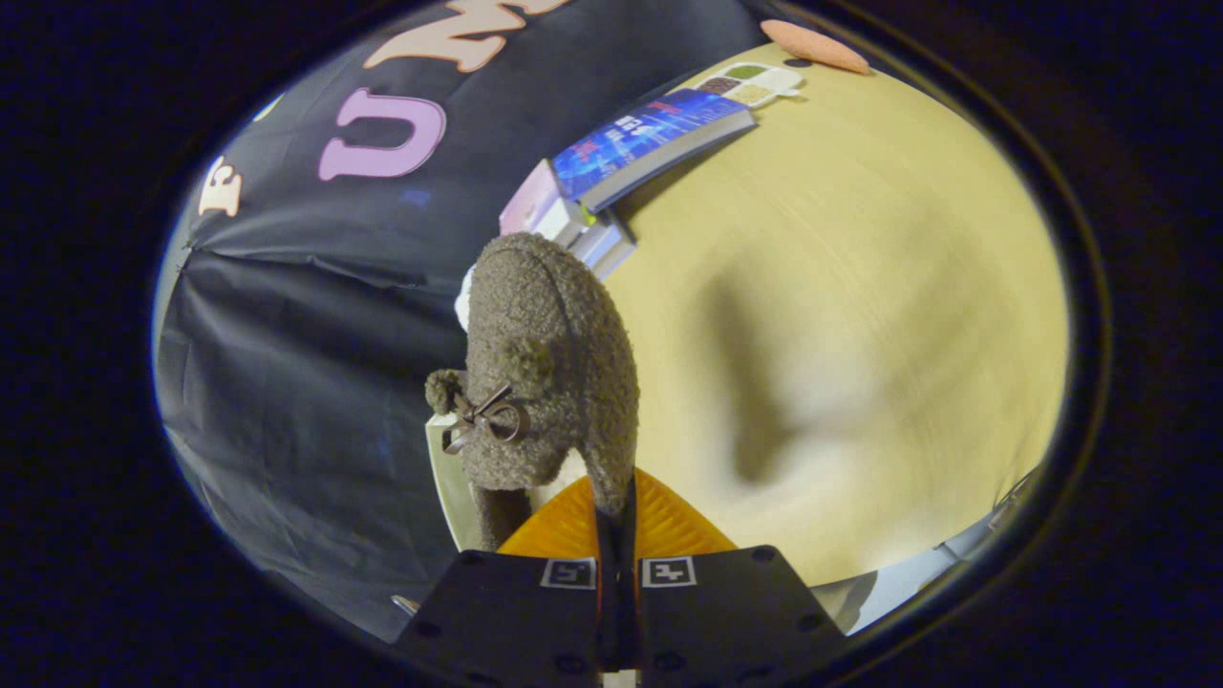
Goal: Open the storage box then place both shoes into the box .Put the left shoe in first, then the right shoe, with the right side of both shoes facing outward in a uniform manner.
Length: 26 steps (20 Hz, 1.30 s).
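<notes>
Fuzzy shoe (549, 363) held aloft by the gripper (616, 535), whose fingers are pressed together on the thin edge of the shoe's collar; the shoe stands just ahead of the fingers, above the table (860, 287). The fleecy upper looks soft and light, likely to sag or swing, so a grip on the firmer rim near the heel seems soundest. A small bow (489, 419) decorates its side. Beyond the shoe lie stacked books (631, 153) and a small tray (755, 84). The view is motion-blurred; nothing appears to obstruct the shoe.
</notes>
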{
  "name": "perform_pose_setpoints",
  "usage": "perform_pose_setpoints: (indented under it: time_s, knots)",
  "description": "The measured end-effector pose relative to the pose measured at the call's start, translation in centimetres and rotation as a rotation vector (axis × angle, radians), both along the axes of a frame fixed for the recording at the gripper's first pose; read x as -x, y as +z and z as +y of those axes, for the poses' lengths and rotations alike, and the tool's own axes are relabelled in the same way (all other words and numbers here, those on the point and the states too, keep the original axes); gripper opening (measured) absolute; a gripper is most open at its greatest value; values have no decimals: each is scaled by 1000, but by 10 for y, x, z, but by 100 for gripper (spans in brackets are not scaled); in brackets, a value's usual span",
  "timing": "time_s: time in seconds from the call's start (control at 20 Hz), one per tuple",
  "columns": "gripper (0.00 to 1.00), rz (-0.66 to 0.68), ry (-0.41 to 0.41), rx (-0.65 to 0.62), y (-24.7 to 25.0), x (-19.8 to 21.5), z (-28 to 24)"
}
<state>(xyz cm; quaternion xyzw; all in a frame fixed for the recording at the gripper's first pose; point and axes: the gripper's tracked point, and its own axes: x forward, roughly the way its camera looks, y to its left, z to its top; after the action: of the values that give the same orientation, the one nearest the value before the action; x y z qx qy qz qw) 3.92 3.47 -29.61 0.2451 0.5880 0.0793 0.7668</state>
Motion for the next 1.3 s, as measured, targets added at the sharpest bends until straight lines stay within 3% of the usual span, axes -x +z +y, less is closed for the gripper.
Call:
perform_pose_setpoints:
  time_s: [0.35, 0.6, 0.9, 1.3]
  knots:
    - [4, -30, 171, -82, 34, 6, 110]
    - [4, 1, 277, -87, 20, 23, 178]
    - [4, 49, 342, 134, -33, 35, 197]
    - [4, 16, 361, 307, -69, 29, 206]
